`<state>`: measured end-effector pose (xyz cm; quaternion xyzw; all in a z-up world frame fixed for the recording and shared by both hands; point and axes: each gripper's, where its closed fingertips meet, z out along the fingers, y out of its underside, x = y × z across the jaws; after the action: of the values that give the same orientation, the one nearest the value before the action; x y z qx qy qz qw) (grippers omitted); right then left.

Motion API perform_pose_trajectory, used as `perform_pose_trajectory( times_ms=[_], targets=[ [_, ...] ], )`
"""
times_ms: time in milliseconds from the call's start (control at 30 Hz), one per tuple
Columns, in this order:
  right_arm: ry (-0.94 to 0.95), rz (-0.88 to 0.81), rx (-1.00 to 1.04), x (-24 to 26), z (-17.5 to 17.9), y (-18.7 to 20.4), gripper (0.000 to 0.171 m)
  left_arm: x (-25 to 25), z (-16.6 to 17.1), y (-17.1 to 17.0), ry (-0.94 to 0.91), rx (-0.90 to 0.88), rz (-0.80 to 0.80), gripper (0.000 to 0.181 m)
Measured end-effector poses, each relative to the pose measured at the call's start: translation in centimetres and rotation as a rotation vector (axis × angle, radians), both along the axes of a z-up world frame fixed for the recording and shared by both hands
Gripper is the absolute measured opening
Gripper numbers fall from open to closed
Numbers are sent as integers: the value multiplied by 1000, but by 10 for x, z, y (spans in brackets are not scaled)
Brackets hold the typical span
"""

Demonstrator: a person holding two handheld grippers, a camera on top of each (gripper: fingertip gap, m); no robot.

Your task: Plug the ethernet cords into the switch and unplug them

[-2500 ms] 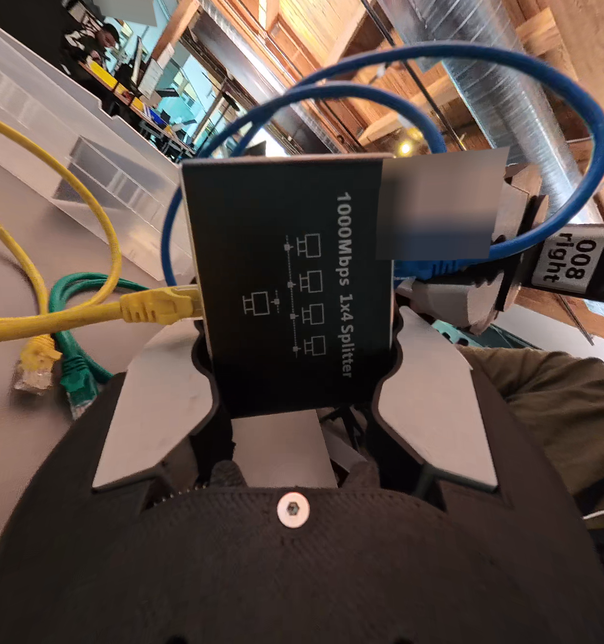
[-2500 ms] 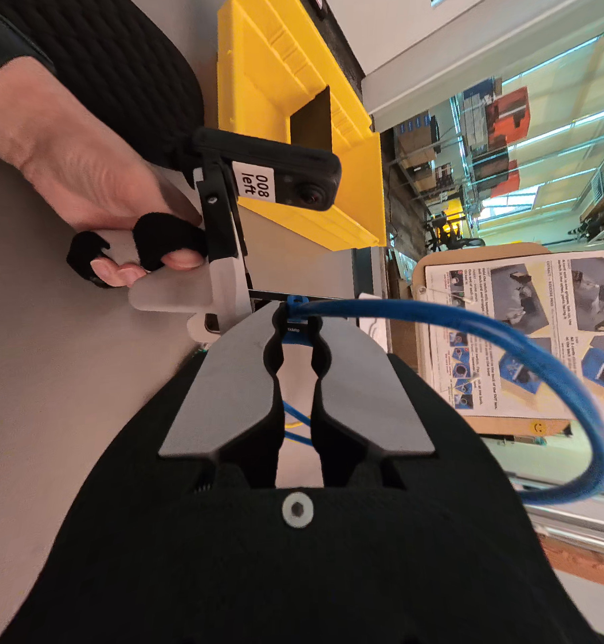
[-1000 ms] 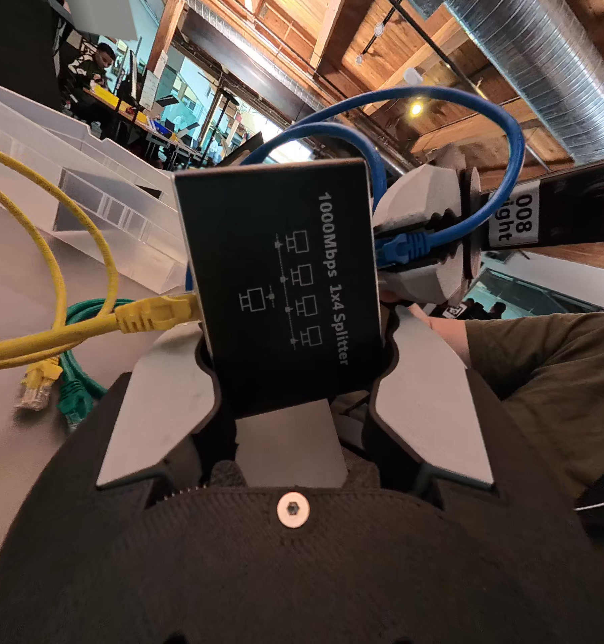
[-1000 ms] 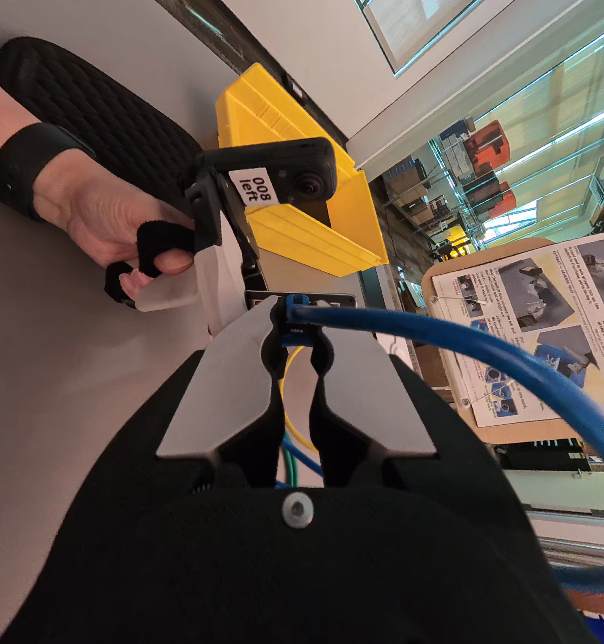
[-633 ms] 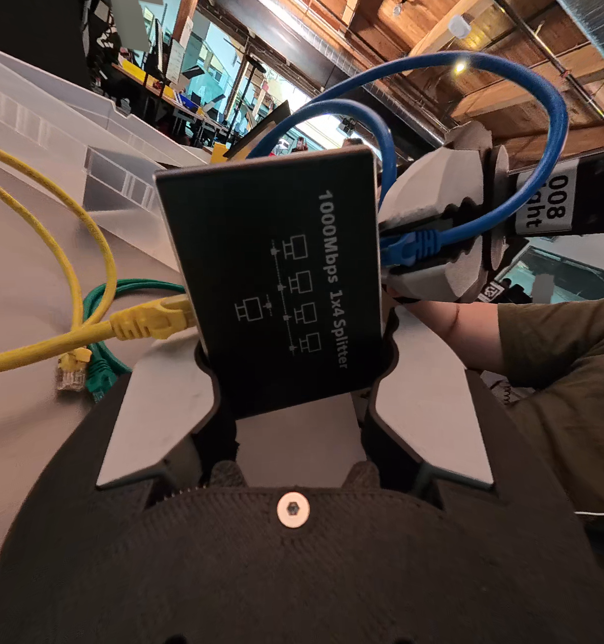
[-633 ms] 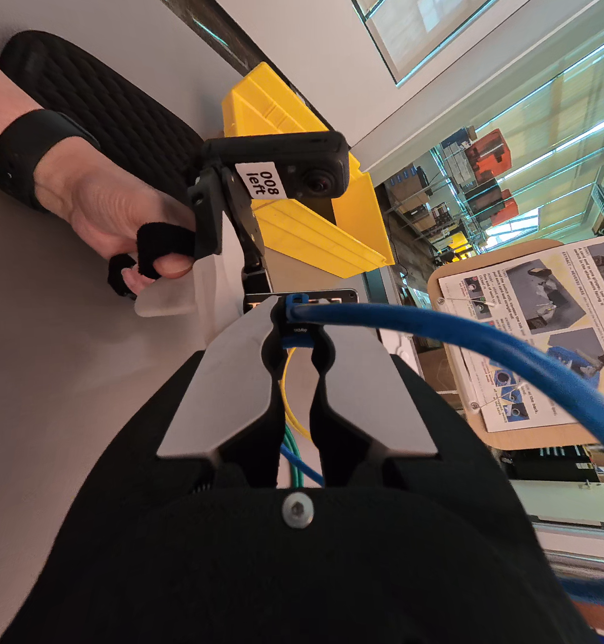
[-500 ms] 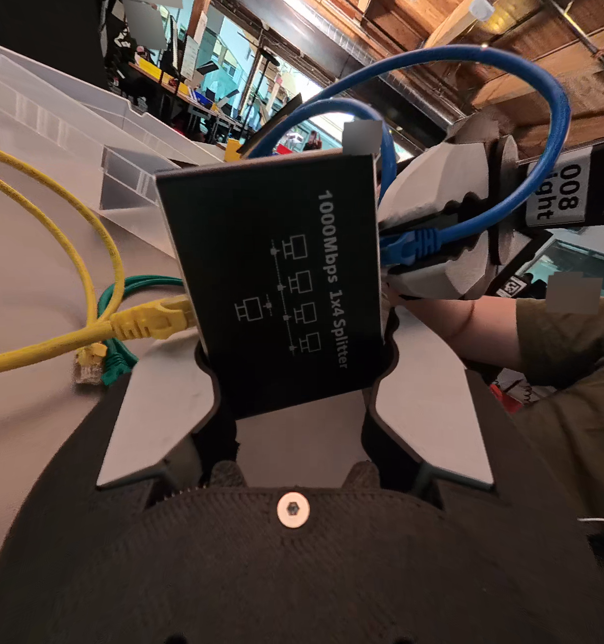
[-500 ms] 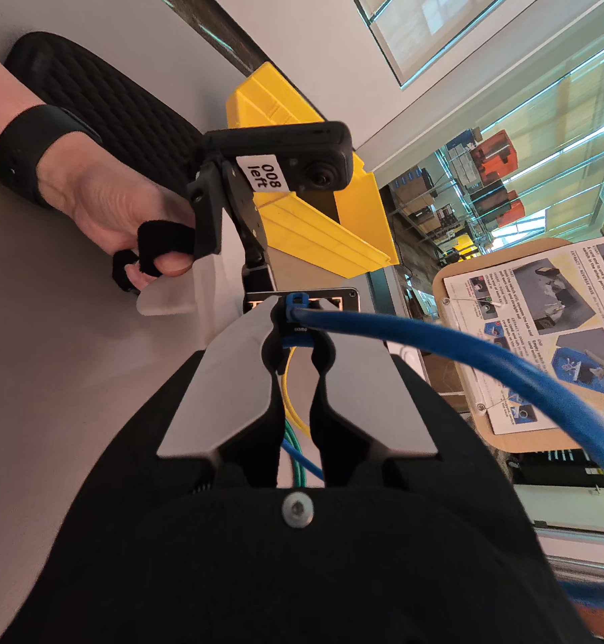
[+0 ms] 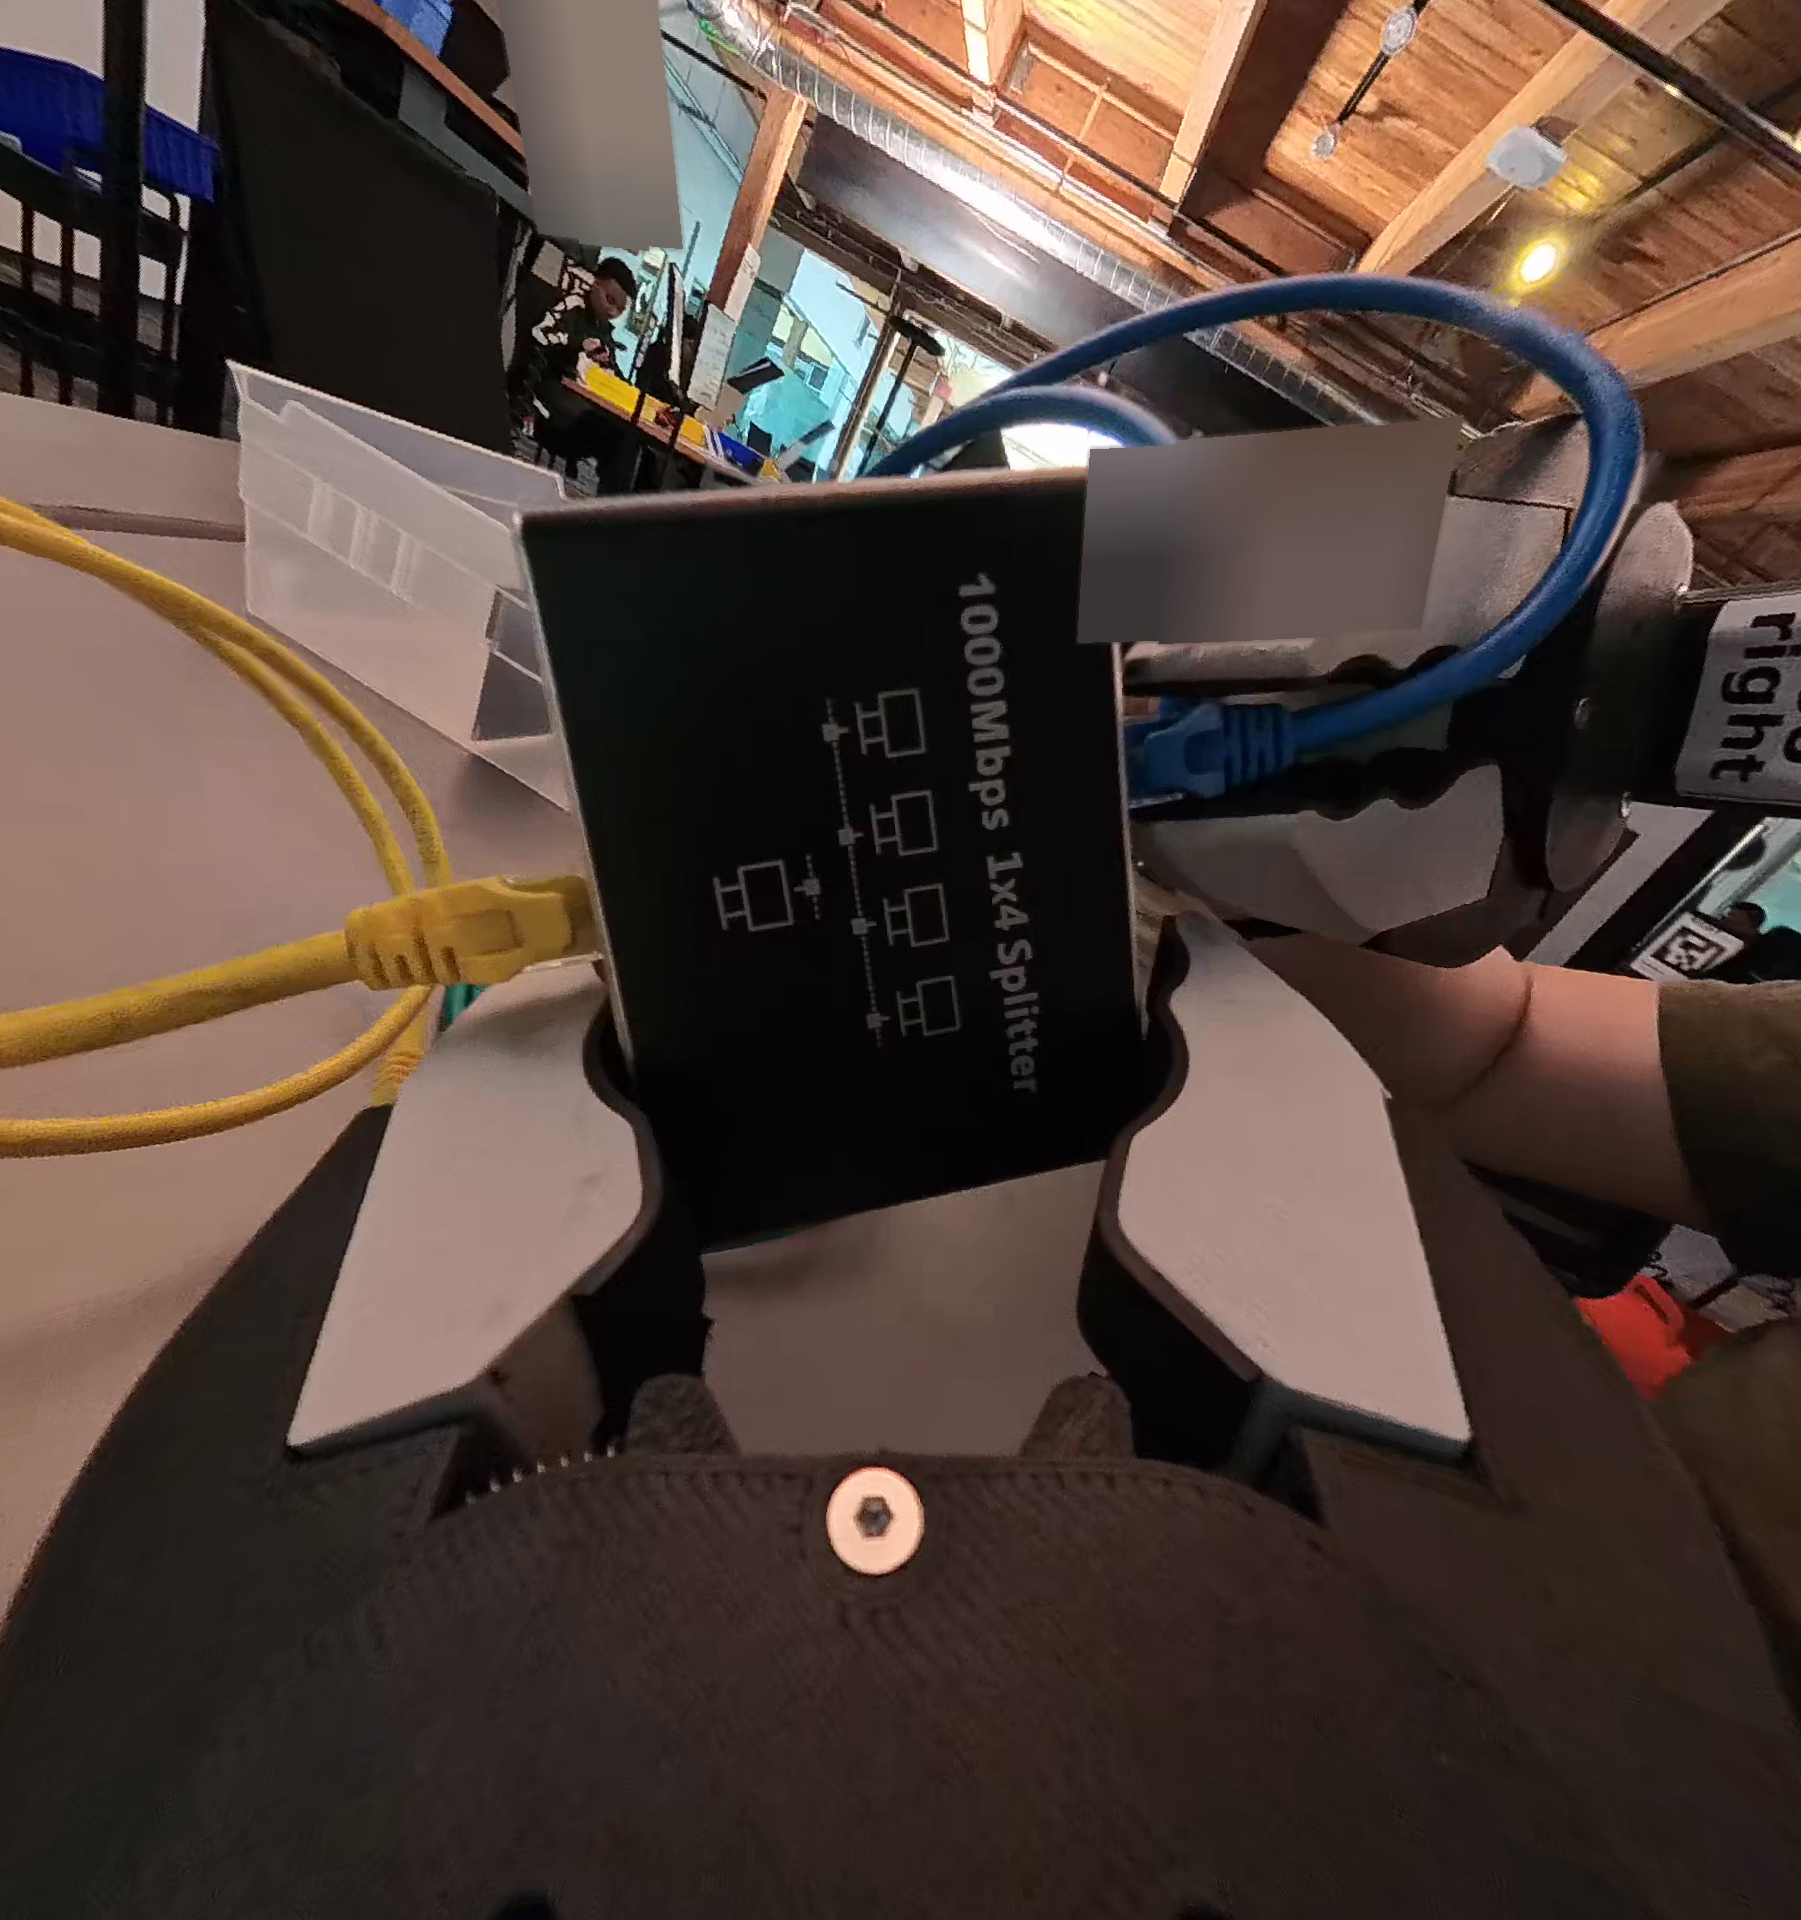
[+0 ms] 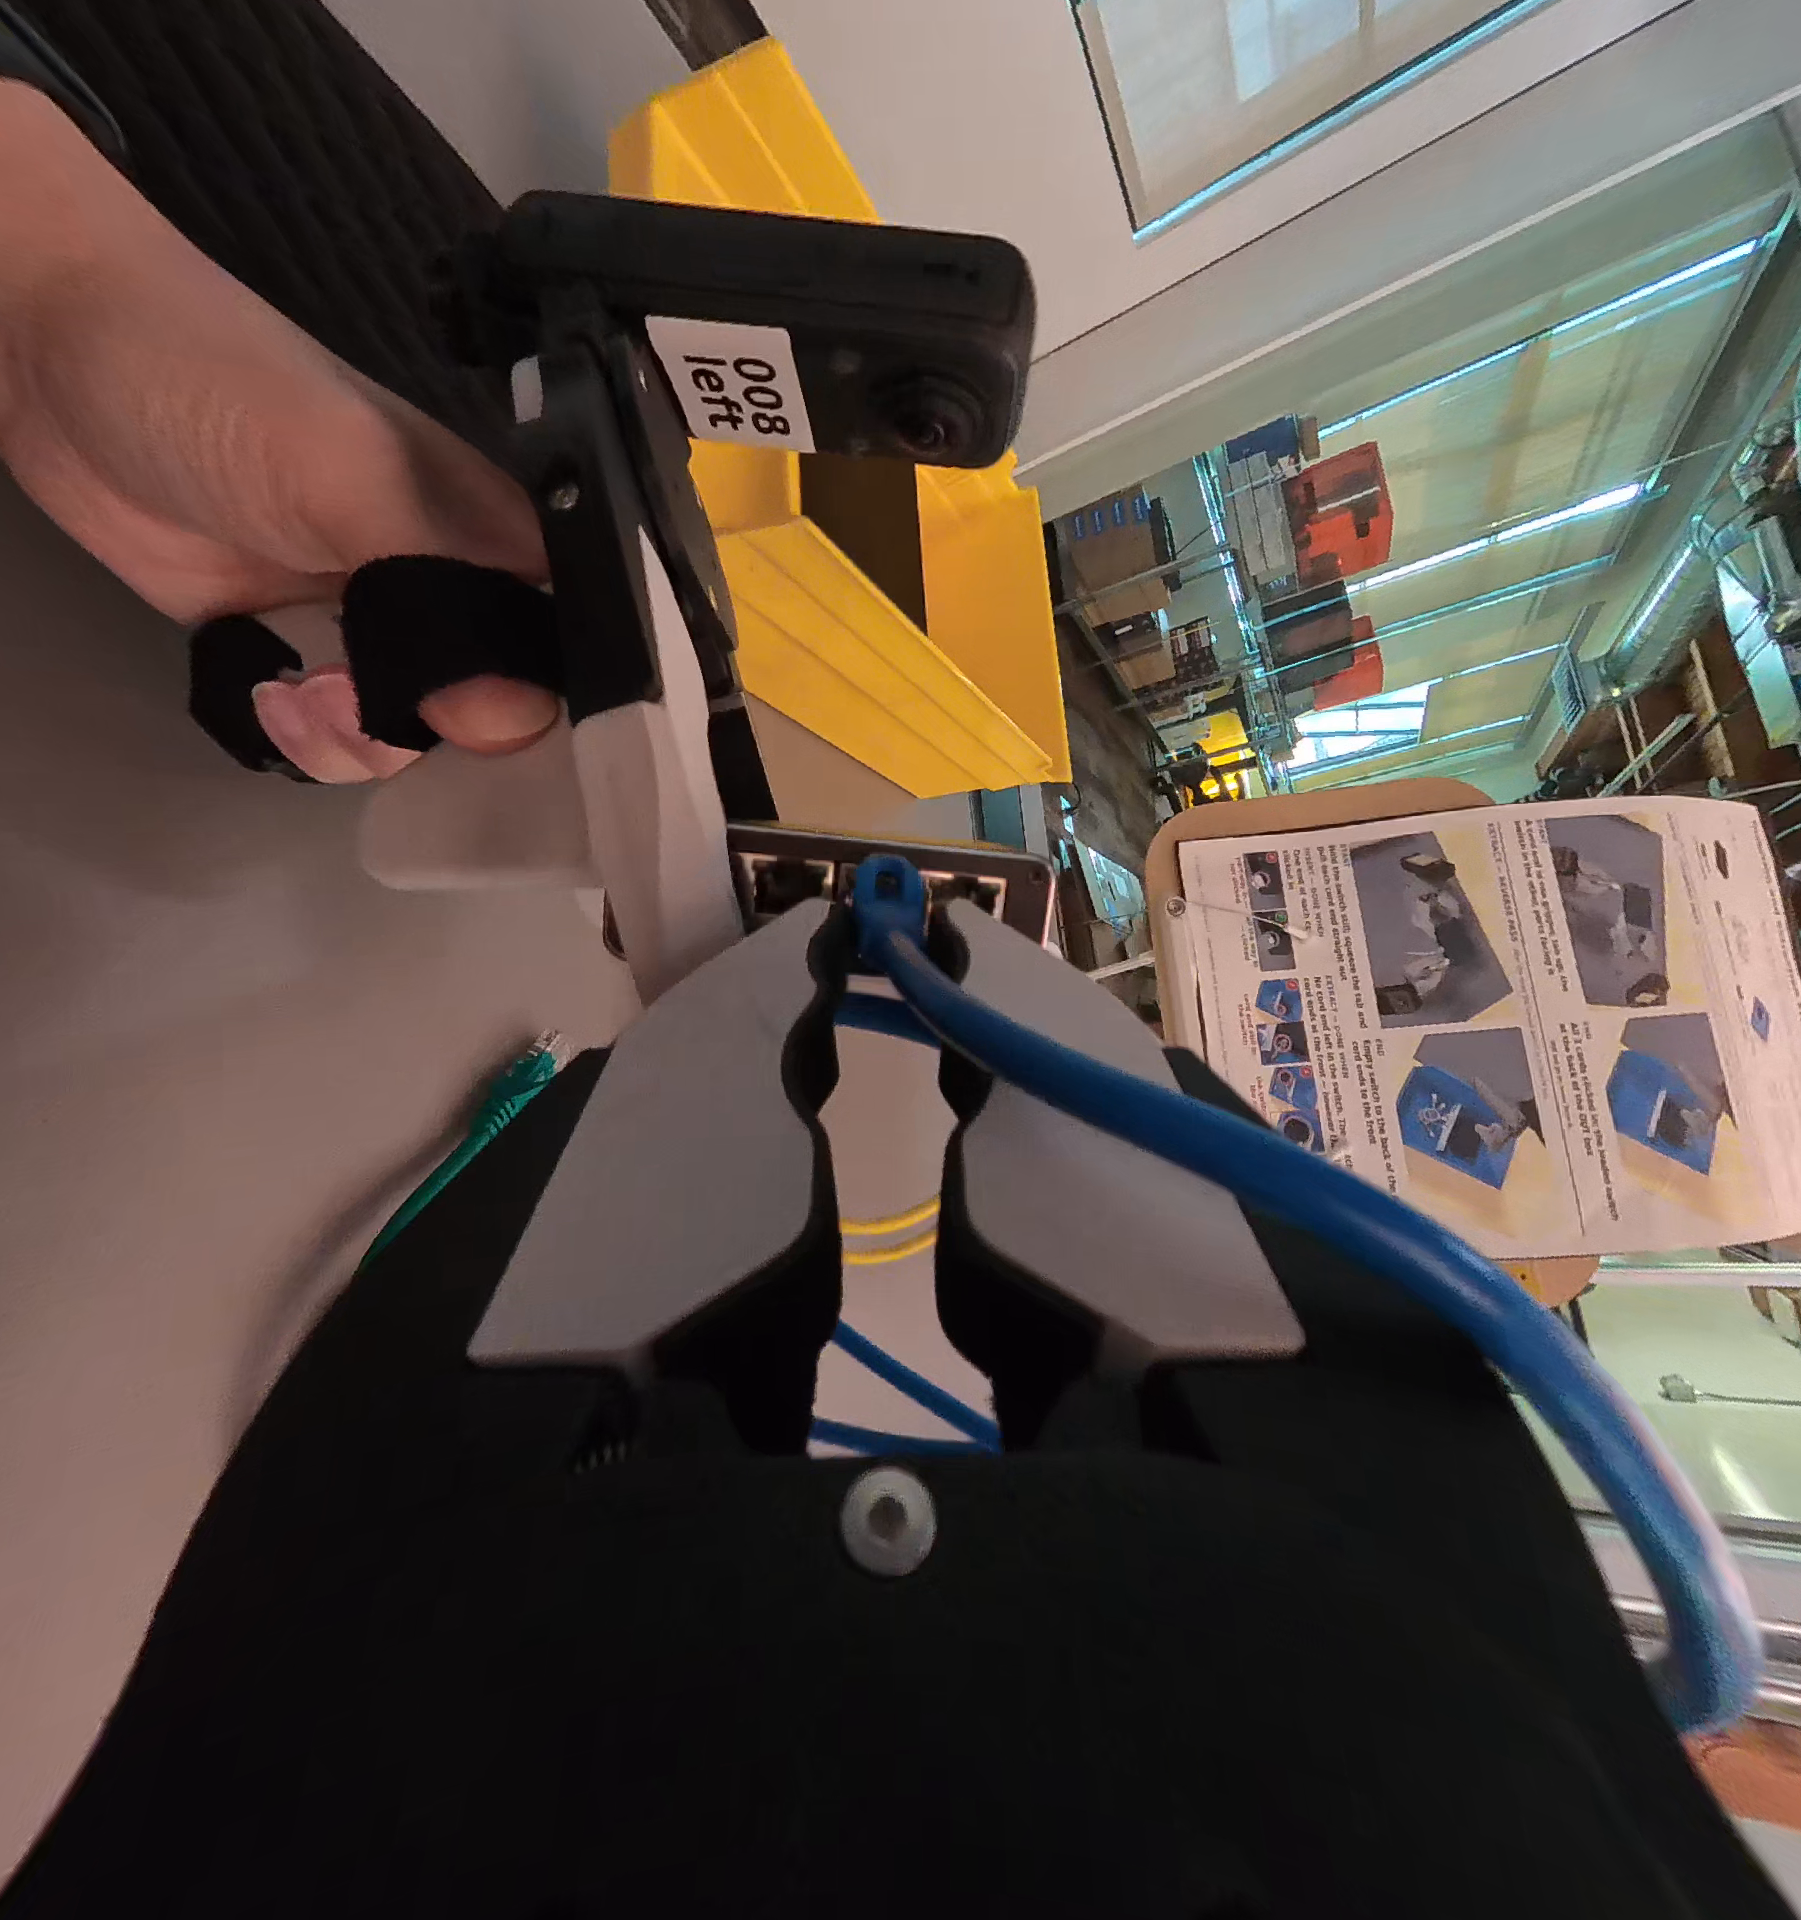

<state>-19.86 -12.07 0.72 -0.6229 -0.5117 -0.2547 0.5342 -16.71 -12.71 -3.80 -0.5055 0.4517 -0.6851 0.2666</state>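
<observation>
My left gripper is shut on the lower end of a black switch and holds it upright above the table. A yellow cord's plug sits in the switch's left side. My right gripper is closed around a blue cord's plug, which sits in a port in the switch's row of ports. In the left wrist view the blue plug lies between the right gripper's fingers at the switch's right side. The blue cord arcs back over my right finger.
A green cord and loose loops of the yellow cord lie on the grey table. A clear plastic bin and a yellow bin stand nearby. An instruction sheet on a board stands to the right. Tip to tip, the grippers are about 5 cm apart.
The switch has tilted and its port row now faces my right gripper more squarely. The blue plug sits farther forward at my right fingertips, whose jaws stand slightly wider. The left grip is unchanged.
</observation>
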Motion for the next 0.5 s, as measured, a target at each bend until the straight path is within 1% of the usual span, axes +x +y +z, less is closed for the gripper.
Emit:
perform_pose_trajectory(
  times_ms=[100,200,300,367,433,500],
  targets=[
    [27,-4,-15,0,1,-2,13,-1,1,1,-5,4,7,94],
    [15,-12,-26,1,-1,-4,13,0,-1,0,7,41,22,93],
    [24,-27,-82,2,-4,-7,13,0,-4,-1,26,98,40,94],
    [26,-23,-68,-1,0,-10,13,-2,-1,-4,11,125,36,95],
    [9,-27,-67,-4,-2,-12,13,-2,-4,-5,30,193,55,93],
    [1,-40,-76,-3,-5,-13,13,-2,-9,-5,56,220,68,93]
  ],
)
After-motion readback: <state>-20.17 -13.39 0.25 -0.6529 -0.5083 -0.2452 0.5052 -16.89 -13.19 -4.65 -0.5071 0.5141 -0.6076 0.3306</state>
